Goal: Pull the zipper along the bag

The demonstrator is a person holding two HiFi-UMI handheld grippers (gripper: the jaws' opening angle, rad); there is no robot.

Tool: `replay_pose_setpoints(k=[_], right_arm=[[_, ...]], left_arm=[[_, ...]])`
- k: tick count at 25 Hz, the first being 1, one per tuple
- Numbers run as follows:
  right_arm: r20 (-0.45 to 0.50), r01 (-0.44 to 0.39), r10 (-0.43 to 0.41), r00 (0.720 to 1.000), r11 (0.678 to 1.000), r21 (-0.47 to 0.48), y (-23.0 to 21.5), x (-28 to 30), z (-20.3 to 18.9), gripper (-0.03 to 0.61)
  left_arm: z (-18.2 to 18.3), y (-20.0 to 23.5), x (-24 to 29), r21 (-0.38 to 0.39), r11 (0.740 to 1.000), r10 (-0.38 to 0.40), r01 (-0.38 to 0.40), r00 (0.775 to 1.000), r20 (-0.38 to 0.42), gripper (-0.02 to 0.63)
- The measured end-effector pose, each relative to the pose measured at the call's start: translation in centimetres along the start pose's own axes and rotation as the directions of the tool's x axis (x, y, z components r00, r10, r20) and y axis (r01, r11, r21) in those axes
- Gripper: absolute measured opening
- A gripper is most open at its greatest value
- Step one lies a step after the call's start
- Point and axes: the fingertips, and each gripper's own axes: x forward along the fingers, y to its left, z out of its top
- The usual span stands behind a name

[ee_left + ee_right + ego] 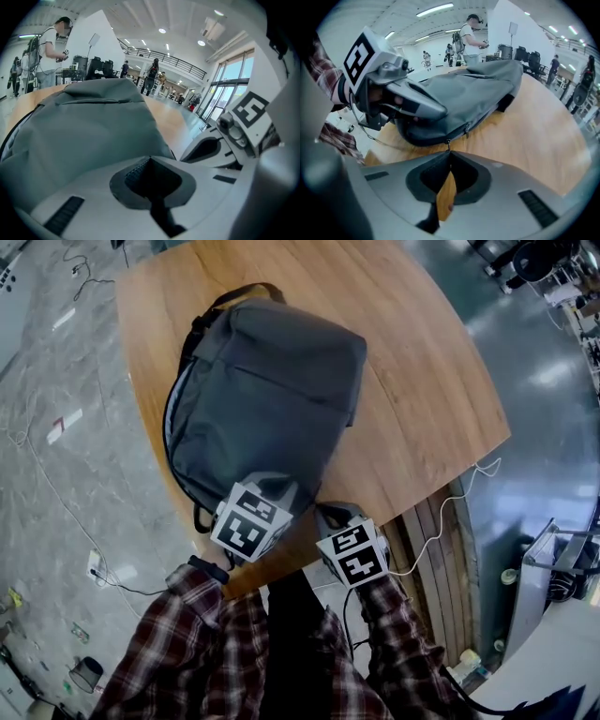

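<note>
A grey backpack (pixel 262 399) lies flat on the round wooden table (pixel 422 381). Pale lining shows along its left side (pixel 170 432), where the zipper stands apart. My left gripper (pixel 277 491) rests on the bag's near corner, jaws shut on the grey fabric (pixel 84 131); the tips (pixel 149 160) meet against it. My right gripper (pixel 326 514) sits just right of it at the bag's near edge. Its jaws (pixel 449 152) are shut on the small metal zipper pull (pixel 449 143), which hangs from the bag's seam (pixel 468 125). The left gripper (pixel 438 112) lies on the bag (pixel 478 89).
The table's near edge (pixel 281 573) is right under both grippers. A white cable (pixel 450 512) and wooden slats (pixel 431 549) lie to the right, below the table. People (pixel 471 33) stand far behind the table, with chairs and equipment (pixel 525 54).
</note>
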Motion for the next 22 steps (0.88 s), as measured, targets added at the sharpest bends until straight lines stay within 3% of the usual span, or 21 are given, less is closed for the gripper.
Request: replay_pose_setpoints(k=[4,9,12,14,16,18,20,22], right_arm=[[0.016,0.007,-0.008,1.0,0.999,0.051,-2.9,0.5,1.4,0.018],[0.042,-0.016,0.013,0.999,0.998,0.067,-2.7,0.8,1.5,0.018],[0.083,-0.008,0.0,0.997,0.996,0.089,-2.6,-0.5,2.2,0.021],[0.16,0.046,-0.068,0.985,0.99,0.137,-3.8,-3.2,3.1,0.025],[0.275,0.059,-0.122,0.954,0.972,0.227,-5.2,-6.8,4.4,0.025],[0.397,0.01,-0.135,0.908,0.953,0.302,-5.5,-10.4,6.4,0.025],[0.501,-0.028,-0.145,0.853,0.947,0.321,-4.8,-13.8,9.0,0.025],[0.582,-0.022,-0.157,0.798,0.957,0.289,-3.2,-16.7,11.9,0.025]], left_arm=[[-0.2,-0.3,0.1,0.023,1.0,-0.01,0.01,1.0,0.004,0.011],[-0.1,-0.4,0.3,0.033,0.999,0.013,-0.013,1.0,0.004,0.011],[0.8,0.1,-1.0,0.033,0.997,0.063,-0.067,0.993,0.101,0.011],[2.1,0.2,-2.8,0.001,0.995,0.102,-0.104,0.976,0.195,0.011],[3.7,-0.1,-4.8,-0.033,0.991,0.131,-0.126,0.953,0.272,0.011],[5.9,-0.8,-7.4,-0.075,0.988,0.151,-0.133,0.925,0.349,0.012],[8.4,-1.8,-10.8,-0.118,0.983,0.178,-0.14,0.882,0.436,0.011],[10.7,-2.8,-14.8,-0.141,0.976,0.214,-0.164,0.823,0.526,0.011]])
